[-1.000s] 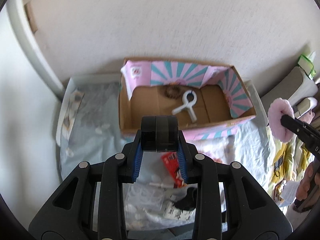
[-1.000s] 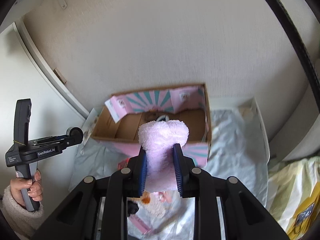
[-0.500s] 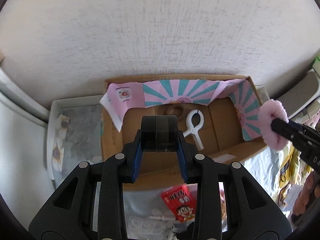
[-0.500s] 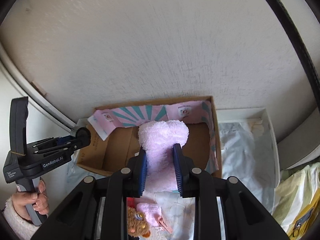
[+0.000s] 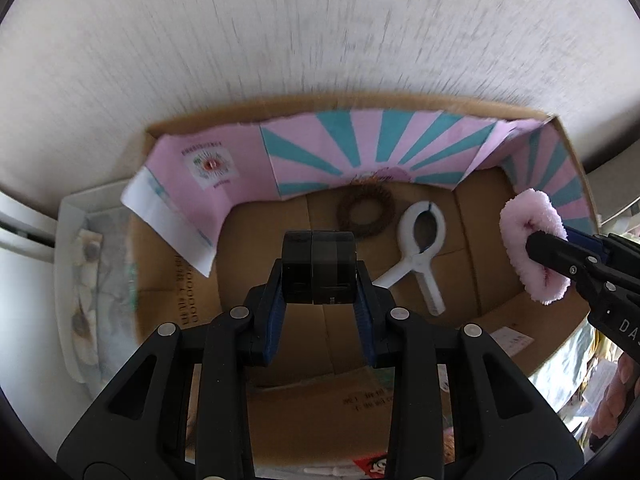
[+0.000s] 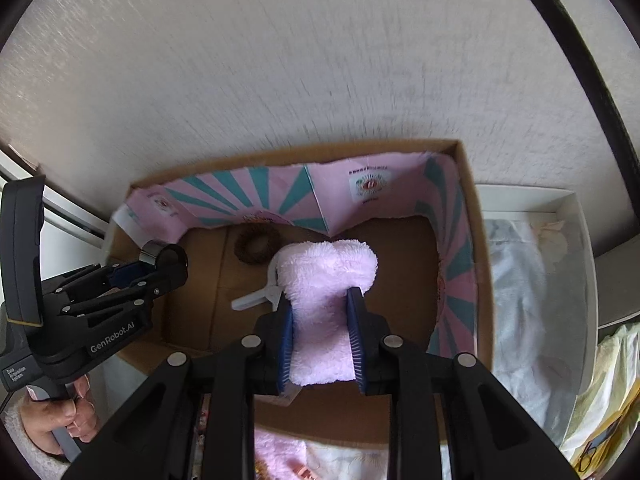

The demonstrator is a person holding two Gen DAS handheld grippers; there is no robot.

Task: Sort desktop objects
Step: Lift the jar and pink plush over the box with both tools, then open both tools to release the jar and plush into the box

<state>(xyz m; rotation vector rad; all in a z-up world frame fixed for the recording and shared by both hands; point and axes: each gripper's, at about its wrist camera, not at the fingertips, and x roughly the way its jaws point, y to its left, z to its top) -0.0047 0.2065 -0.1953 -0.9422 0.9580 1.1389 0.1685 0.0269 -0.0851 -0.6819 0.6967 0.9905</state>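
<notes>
- Left claw (image 5: 319, 304): closed on a black roll (image 5: 318, 266), blue pads pressed against its two flat sides, pointing steeply down over the open box.
- Right claw (image 6: 320, 334): clamped on a pink plush item (image 6: 325, 308), fluffy upper end sticking out beyond the fingertips, lower end between the blue pads.
- Same right claw seen from the left wrist view at the right edge, with the pink plush item over the right end of the box interior.
- Left claw seen from the right wrist view at the left, roll end-on over the left part of the box; a hand (image 6: 60, 420) in a fuzzy sleeve gripping its handle.
- Below both claws: cardboard box (image 5: 532, 356) with brown floor and pink-and-teal striped lining along the back and side walls.
- On the box floor: brown hair tie (image 5: 366, 210) near the back wall, white clip (image 5: 418, 252) just beside it, jaws toward the back, handles toward the front.
- Beyond the box: pale textured wall (image 5: 320, 32) directly behind.
- Under and around the box: white tray (image 6: 576, 280) holding crumpled pale plastic, showing on both sides.
- At the near edge in the left wrist view: part of a red packet (image 5: 374, 466), mostly hidden.
</notes>
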